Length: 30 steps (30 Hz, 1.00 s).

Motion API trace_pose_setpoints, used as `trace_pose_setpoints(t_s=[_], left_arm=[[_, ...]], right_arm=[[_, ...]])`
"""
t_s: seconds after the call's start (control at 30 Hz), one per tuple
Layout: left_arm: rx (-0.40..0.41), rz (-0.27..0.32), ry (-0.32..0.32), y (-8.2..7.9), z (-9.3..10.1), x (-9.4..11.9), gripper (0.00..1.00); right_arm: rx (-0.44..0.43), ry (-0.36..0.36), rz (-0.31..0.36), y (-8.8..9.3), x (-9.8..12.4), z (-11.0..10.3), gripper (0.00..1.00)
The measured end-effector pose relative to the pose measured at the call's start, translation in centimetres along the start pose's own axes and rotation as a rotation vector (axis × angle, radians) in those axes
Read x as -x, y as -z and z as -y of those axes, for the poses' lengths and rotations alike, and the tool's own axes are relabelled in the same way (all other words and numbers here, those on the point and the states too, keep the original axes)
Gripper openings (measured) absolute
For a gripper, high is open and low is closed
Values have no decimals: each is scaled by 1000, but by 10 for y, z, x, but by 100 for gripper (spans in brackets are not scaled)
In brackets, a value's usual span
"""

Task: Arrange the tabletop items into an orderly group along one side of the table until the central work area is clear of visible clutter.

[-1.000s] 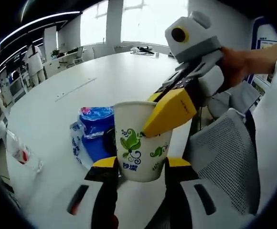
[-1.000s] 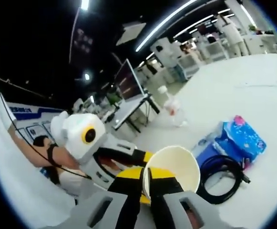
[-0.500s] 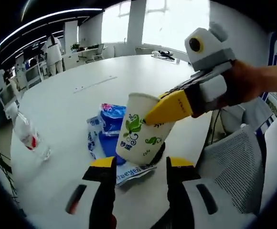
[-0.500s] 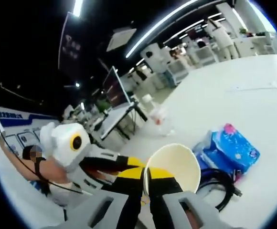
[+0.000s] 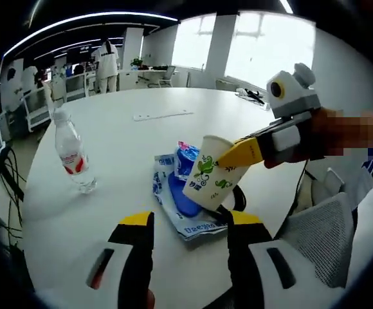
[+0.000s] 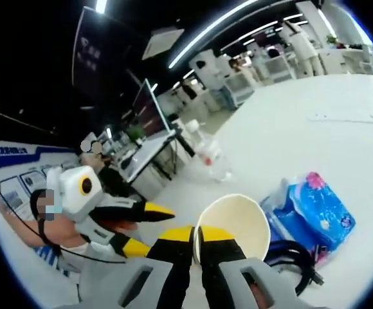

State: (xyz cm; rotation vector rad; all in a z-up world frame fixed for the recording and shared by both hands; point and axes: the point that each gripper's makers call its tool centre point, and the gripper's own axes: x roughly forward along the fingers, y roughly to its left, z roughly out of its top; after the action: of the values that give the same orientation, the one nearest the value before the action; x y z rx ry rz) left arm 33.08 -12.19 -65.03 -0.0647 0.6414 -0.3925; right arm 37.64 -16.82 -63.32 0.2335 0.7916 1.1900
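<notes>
My right gripper (image 6: 197, 248) was pinching the rim of the paper cup (image 5: 213, 181), jaws tight on its wall. The cup hung tilted over the white table (image 5: 109, 148), just above the blue packet (image 5: 177, 193) and the black cable (image 6: 296, 261). My left gripper (image 5: 185, 228) had its jaws wide apart with nothing in them, at 6 o'clock from the cup. A water bottle (image 5: 72, 158) stood upright at 9 o'clock from the cup, well apart
</notes>
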Motion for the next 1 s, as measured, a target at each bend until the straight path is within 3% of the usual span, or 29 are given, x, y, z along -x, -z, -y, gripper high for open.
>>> trace_pose_setpoints(t_s=[0.37,0.63,1.0], left_arm=[[78,59,-94,-9,-43,21,44],[120,61,-141,1,-63,31,44],[150,82,-164,6,-77,34,44]], right_arm=[[61,0,-74,-17,-38,1,0],[69,21,-104,-27,-69,9,0],[78,76,-138,-33,-107,36,0]])
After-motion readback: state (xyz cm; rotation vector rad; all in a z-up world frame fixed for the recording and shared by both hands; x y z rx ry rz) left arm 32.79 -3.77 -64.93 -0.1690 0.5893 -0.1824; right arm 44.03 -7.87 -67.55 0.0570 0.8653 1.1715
